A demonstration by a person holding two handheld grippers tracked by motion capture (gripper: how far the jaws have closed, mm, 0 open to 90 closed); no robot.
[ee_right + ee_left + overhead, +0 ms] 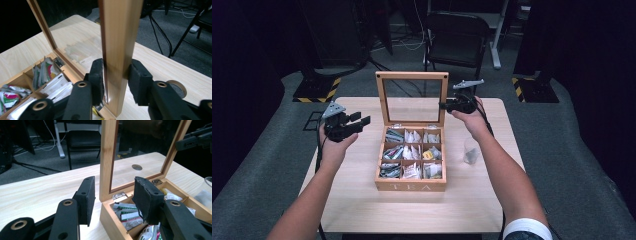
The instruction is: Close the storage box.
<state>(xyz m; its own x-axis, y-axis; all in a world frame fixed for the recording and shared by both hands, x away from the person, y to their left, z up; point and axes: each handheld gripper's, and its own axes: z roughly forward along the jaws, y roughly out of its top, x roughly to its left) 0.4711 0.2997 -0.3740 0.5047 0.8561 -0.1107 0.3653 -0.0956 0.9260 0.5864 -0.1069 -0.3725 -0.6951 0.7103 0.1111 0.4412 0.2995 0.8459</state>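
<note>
Left gripper hangs over bare table just left of the tea box, jaws apart, nothing between them. Box sits mid-table, nine compartments of tea bags. Its glass lid stands upright. Right gripper straddles the lid's right frame edge; pads look pressed on the wood, though blur leaves it unsure. Clear cup stands right of the box, below that arm.

High view overhead, looking forward-down on table; both tool views close, level, sharing tea box lid.
</note>
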